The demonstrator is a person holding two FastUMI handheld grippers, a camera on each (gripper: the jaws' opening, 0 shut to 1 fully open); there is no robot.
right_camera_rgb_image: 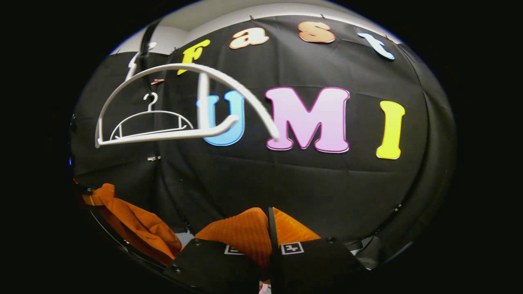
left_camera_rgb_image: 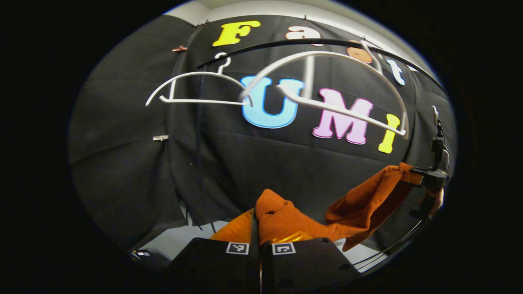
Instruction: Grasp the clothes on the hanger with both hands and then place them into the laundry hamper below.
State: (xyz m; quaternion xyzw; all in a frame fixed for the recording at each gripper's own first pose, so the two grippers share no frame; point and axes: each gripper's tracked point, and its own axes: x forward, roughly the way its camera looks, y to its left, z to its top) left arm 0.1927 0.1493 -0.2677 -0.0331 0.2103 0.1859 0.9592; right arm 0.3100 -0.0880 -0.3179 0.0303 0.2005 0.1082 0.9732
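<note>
Both views look up from low and close at the same near hanger (left_camera_rgb_image: 327,94) (right_camera_rgb_image: 179,110).

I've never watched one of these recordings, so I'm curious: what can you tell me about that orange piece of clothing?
The orange garment looks like soft ribbed knit, bunched and creased. It is off the white hangers, which hang bare on the black rail above it. The left gripper pinches one bunched end between closed fingers; the right gripper pinches another. In the left gripper view the cloth stretches up to the right, toward the other gripper, sagging between them. No hamper can be judged from here.
</note>
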